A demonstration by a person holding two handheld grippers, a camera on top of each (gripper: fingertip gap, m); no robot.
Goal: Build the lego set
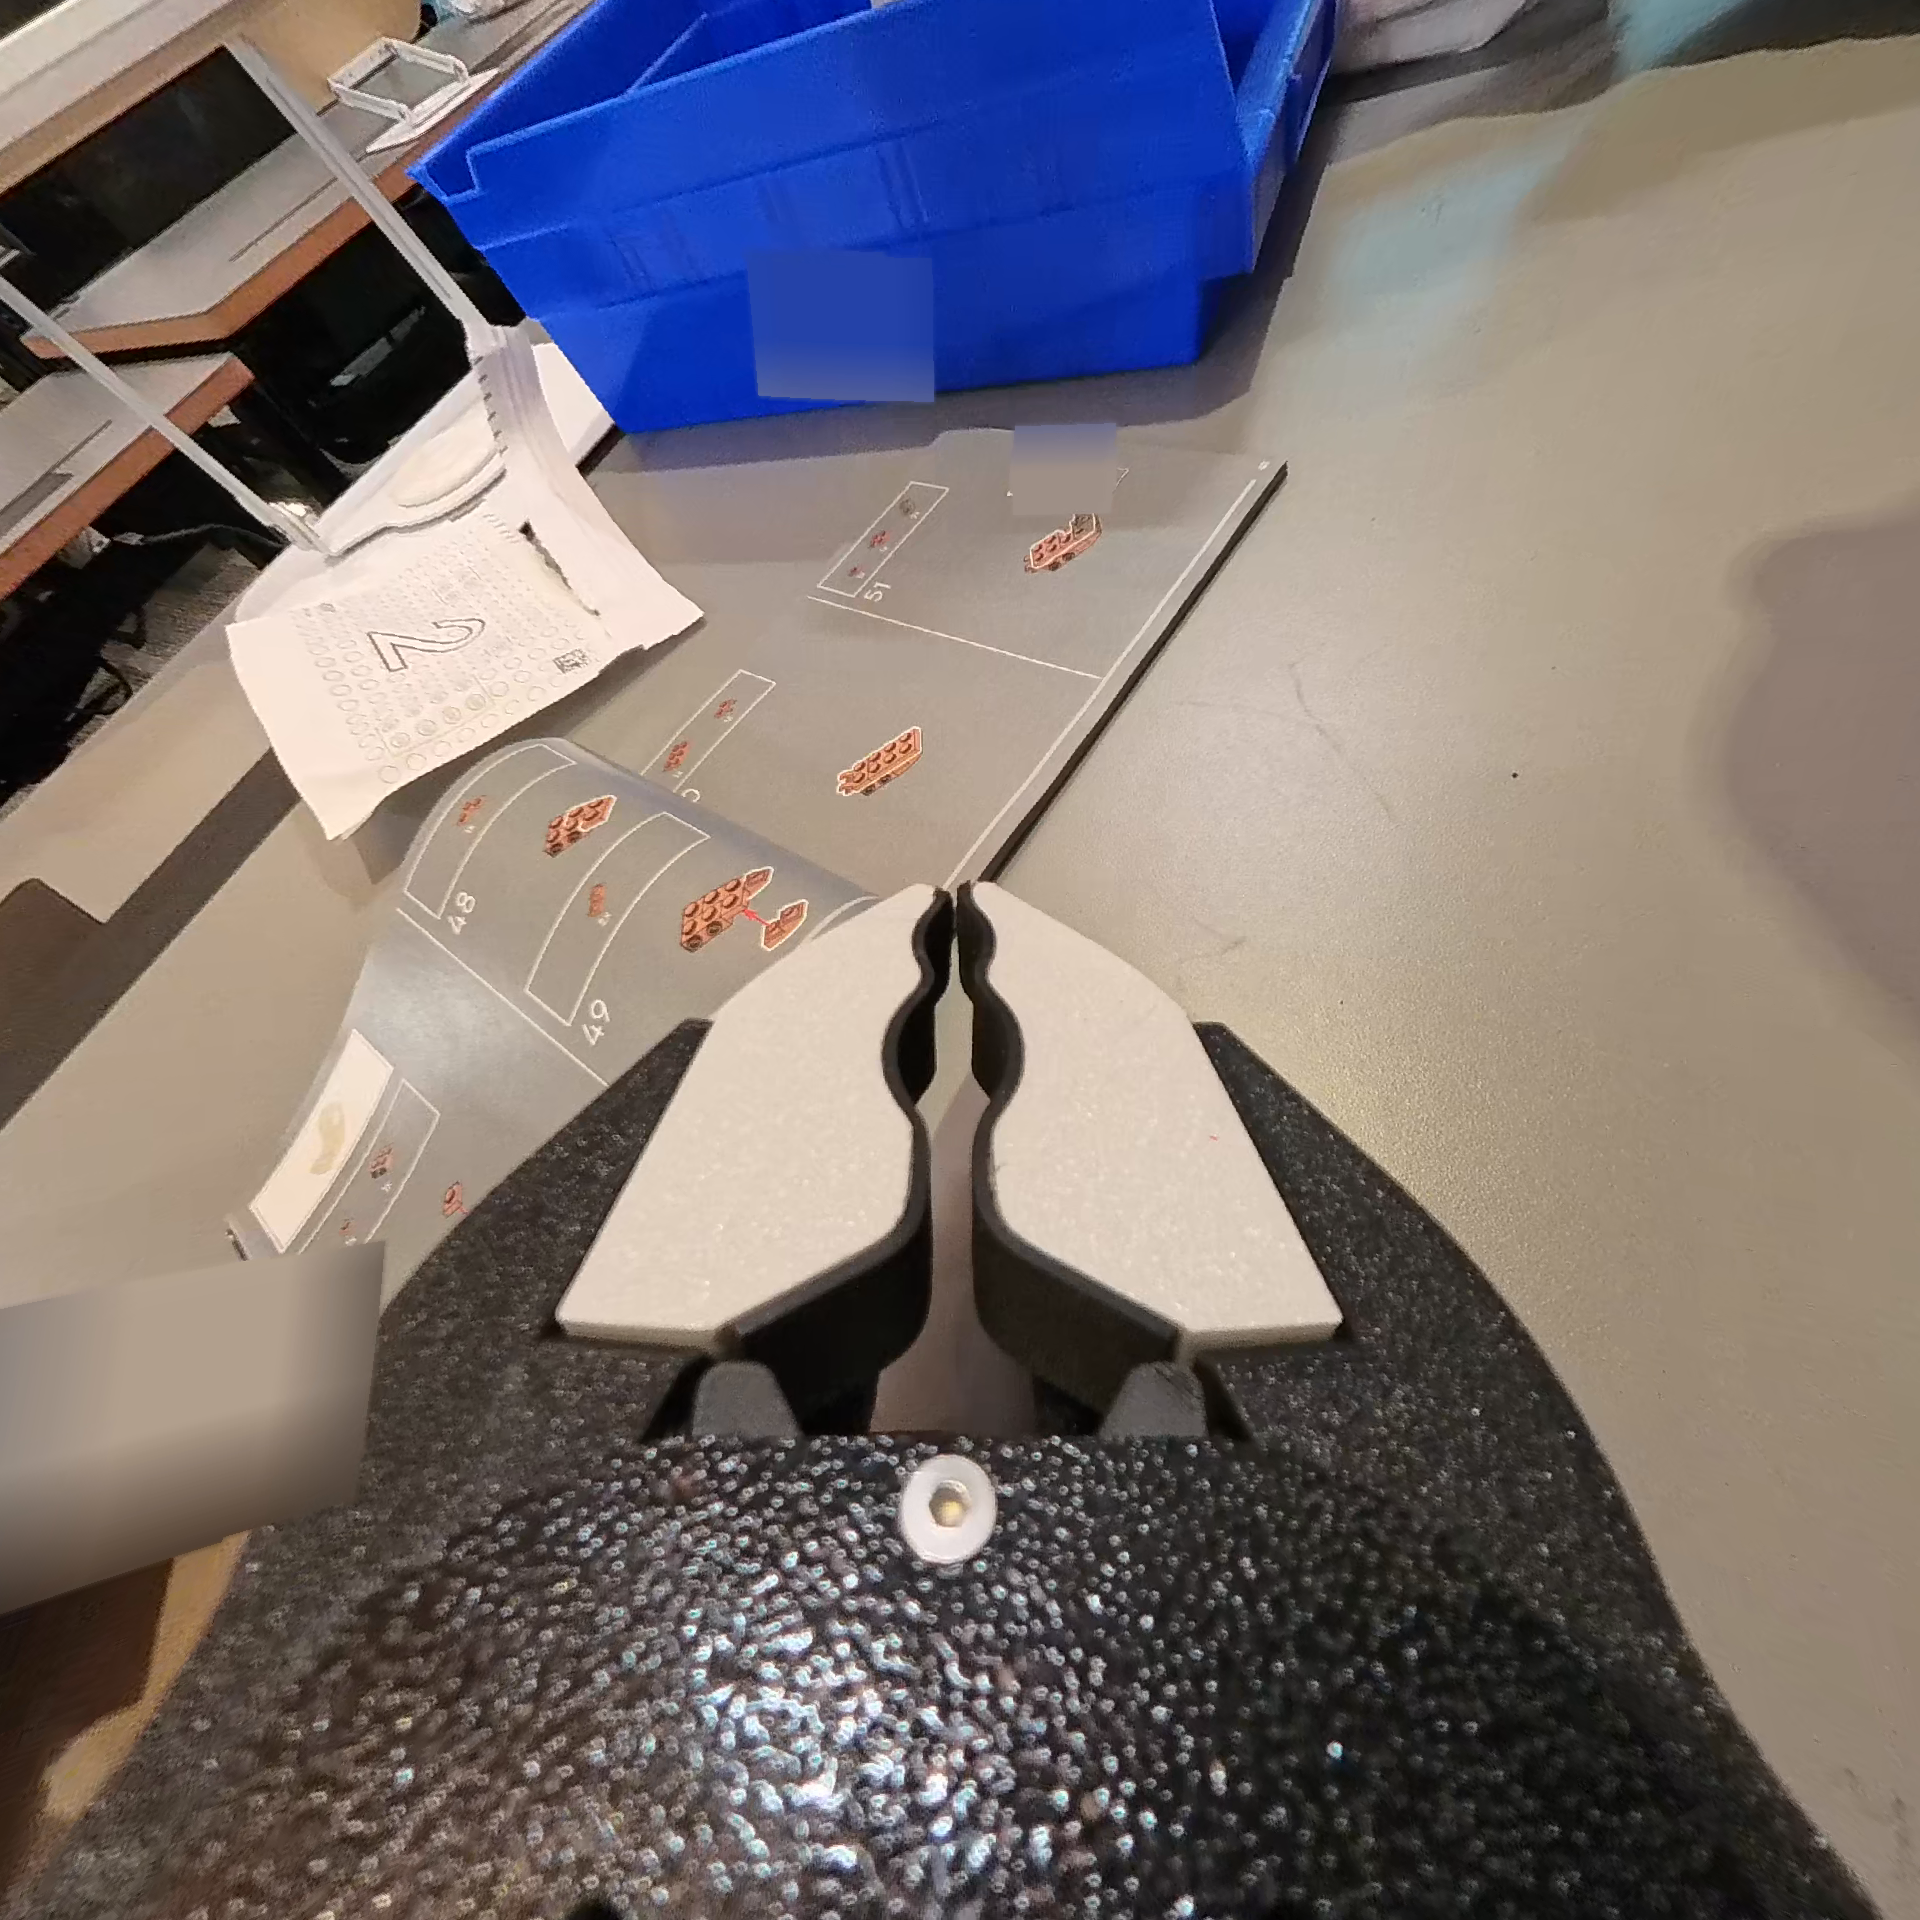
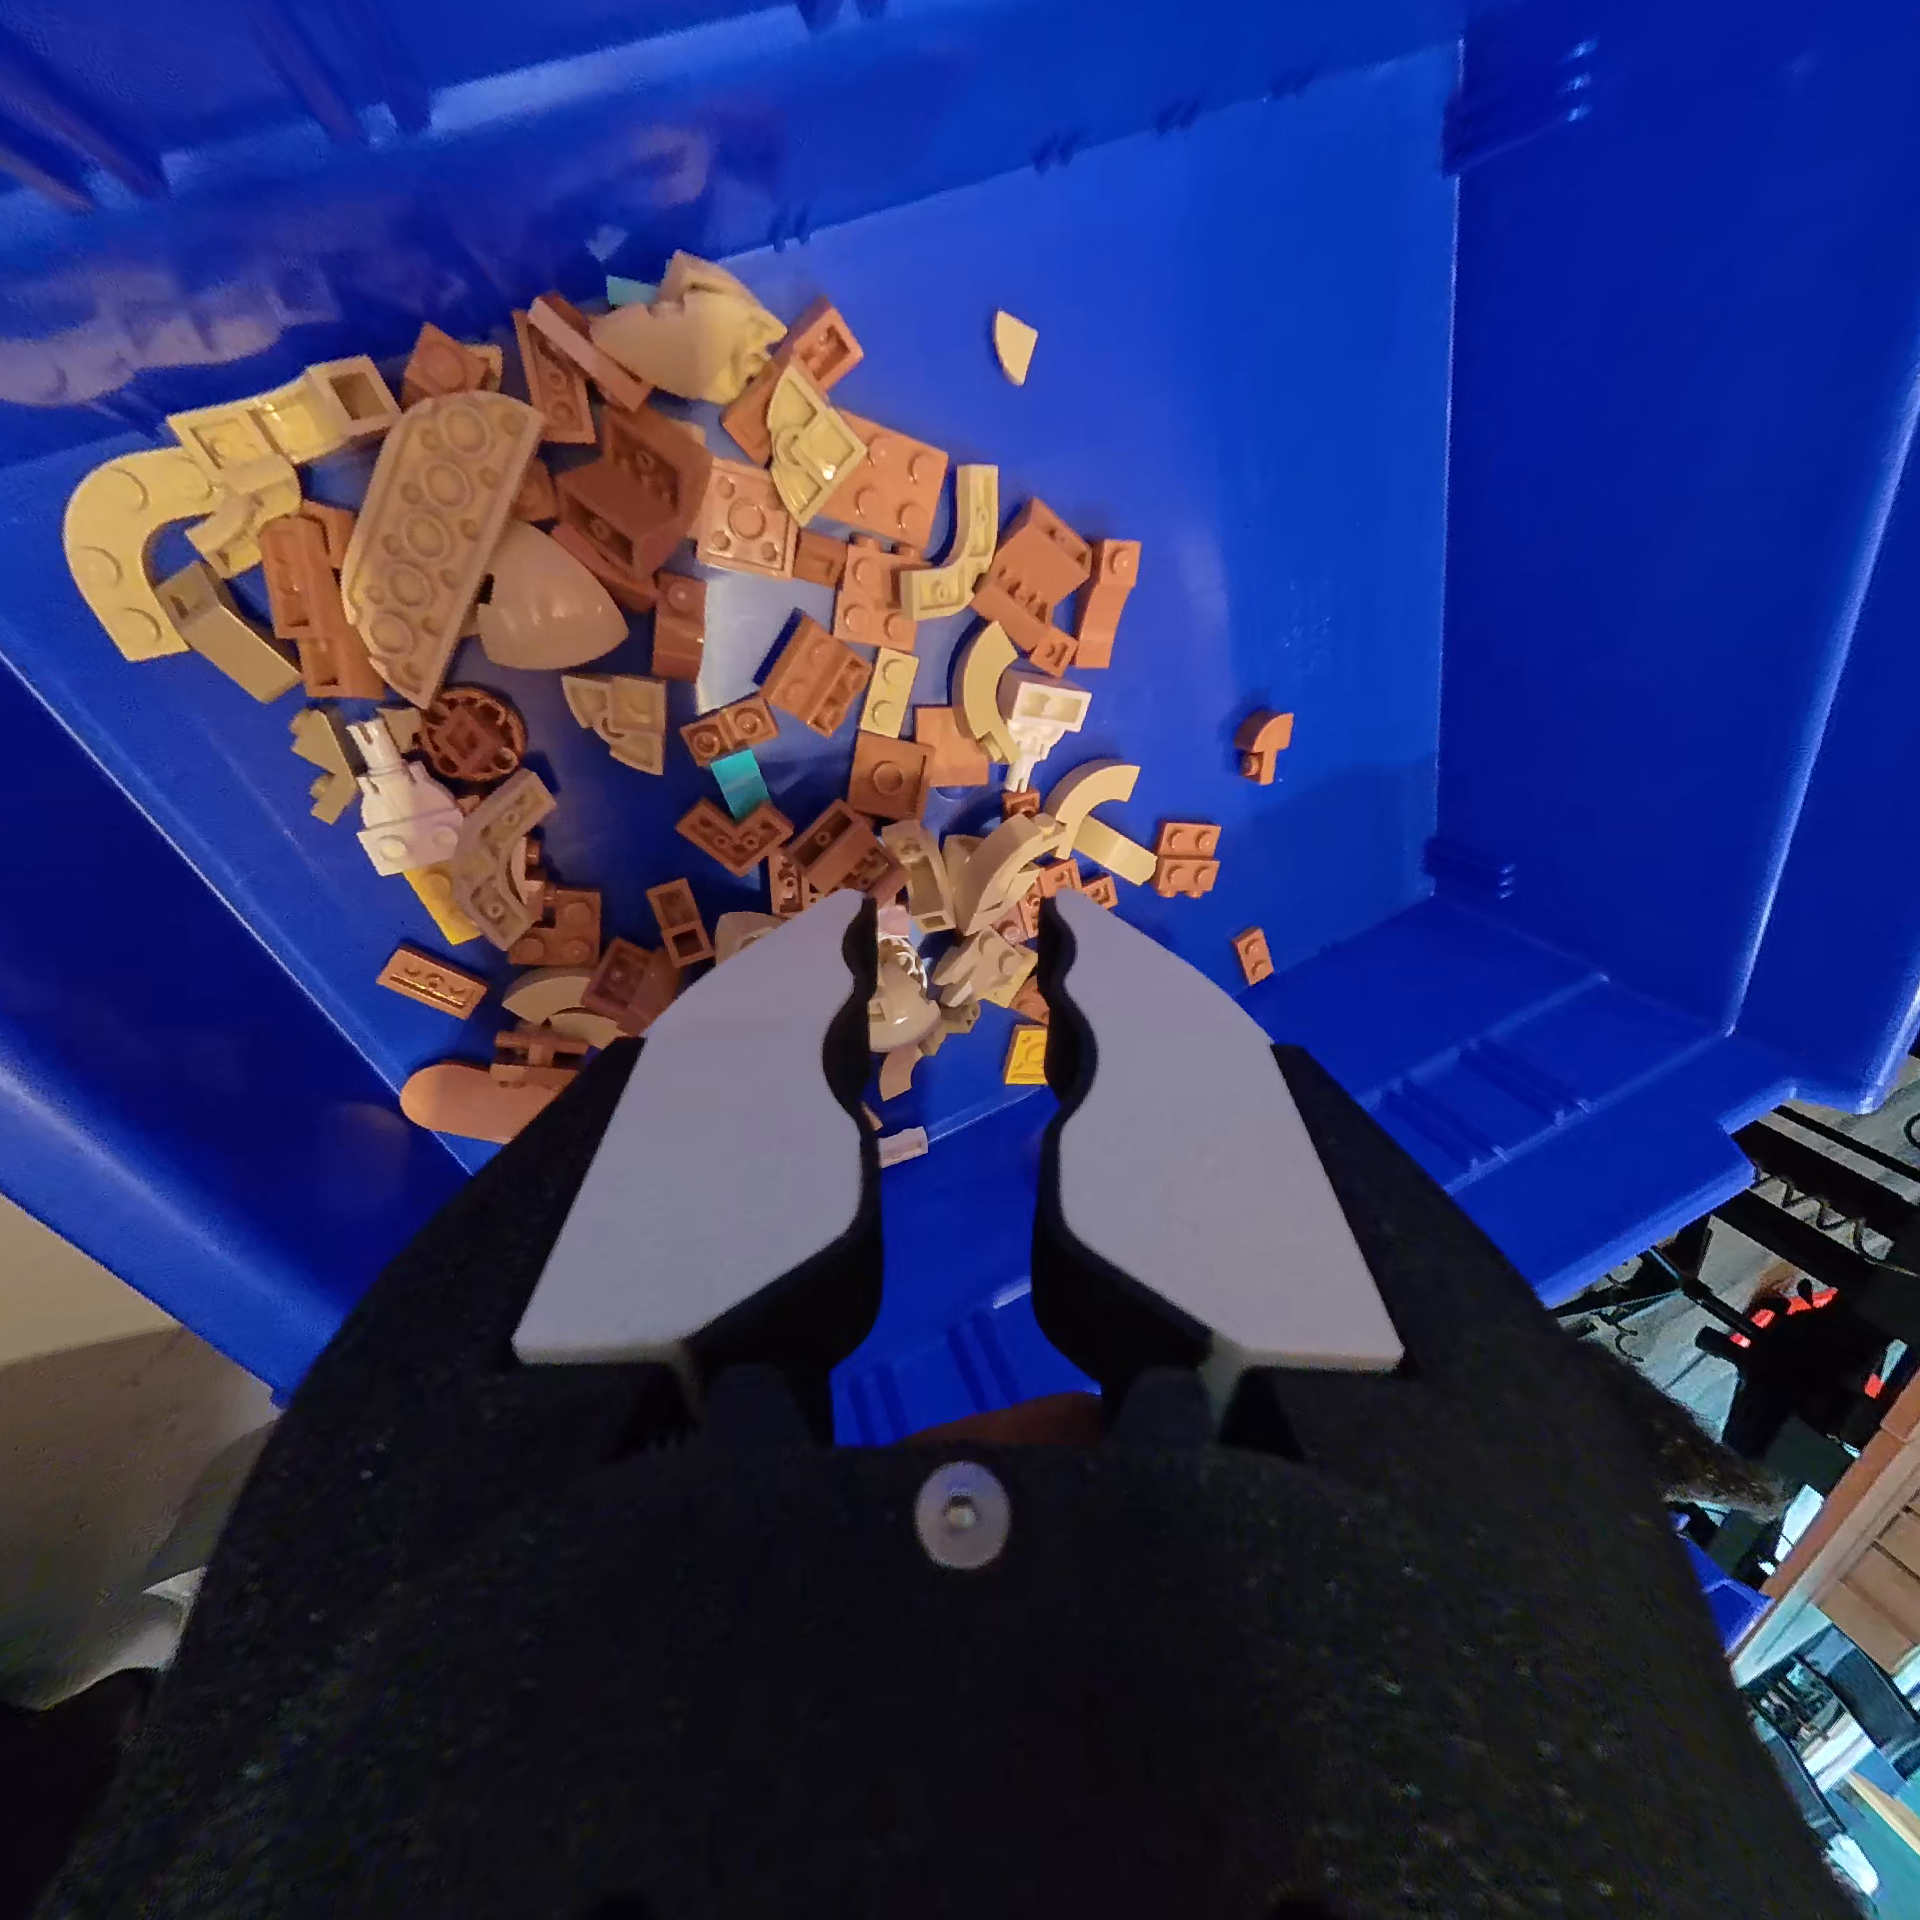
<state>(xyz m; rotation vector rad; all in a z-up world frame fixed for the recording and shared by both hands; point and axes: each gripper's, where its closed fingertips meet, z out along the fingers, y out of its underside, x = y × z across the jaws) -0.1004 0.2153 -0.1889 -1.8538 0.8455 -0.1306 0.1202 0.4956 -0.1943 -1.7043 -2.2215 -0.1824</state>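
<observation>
While both tongs hovered, nothing was gripped.
Blue bin: held loose brown and tan bricks — the right gripper hung just above them, part open, pieces below its gap.
Booklet: lay flat before the left gripper — pads together, empty.
Advice: descend straight, isolate one brick.

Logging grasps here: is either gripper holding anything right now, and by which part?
Nothing is held. The left gripper is shut on air above the booklet; the right gripper hangs open over loose bricks in the blue bin.
</observation>
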